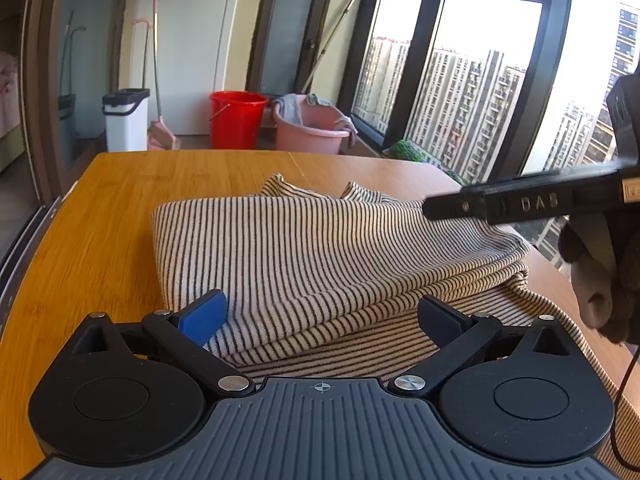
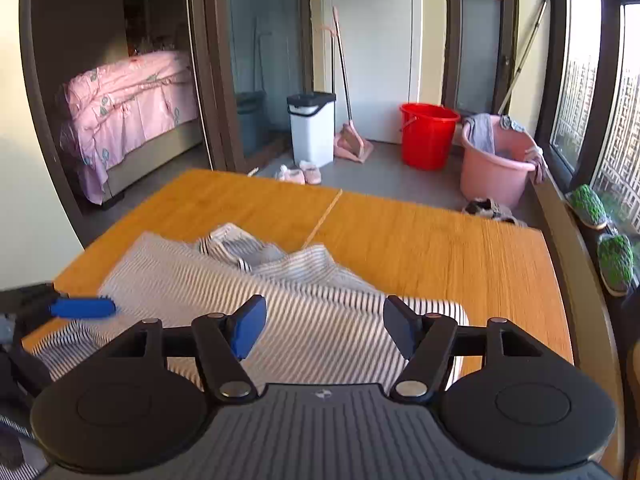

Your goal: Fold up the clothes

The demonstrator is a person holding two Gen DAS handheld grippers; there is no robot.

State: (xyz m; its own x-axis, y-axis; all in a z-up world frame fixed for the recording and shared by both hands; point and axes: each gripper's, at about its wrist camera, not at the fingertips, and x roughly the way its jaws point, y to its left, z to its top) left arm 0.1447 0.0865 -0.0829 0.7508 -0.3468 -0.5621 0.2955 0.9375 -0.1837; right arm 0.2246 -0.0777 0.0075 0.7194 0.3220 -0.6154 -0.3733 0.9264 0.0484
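One striped shirt (image 1: 320, 256) lies on the wooden table (image 1: 120, 208), already doubled into several layers, with a loose collar or sleeve end poking up at the far side and a single layer spreading toward the near right. Left tongs (image 1: 320, 316) spread wide just above the near edge of the stack, nothing between the pads. Right tongs (image 2: 324, 328) also spread, empty, hovering over the cloth; the right-wrist view is motion-blurred, so fine detail of the fabric there is uncertain. In the left view the right tool reaches in from the right, over the far right part of the stack. Judgement: thin knit, light and limp, will sag and slide on itself if lifted by one point; not fragile, low slip on the wood. Best hold is likely at the stacked hem edge on the right, pinching all layers together, with the other tongs at the near corner so the fold travels evenly. Risk: catching only the top layer and peeling the stack apart. Red bucket (image 1: 236, 118) and pink basin (image 1: 312, 128) stand on the floor beyond, well apart.
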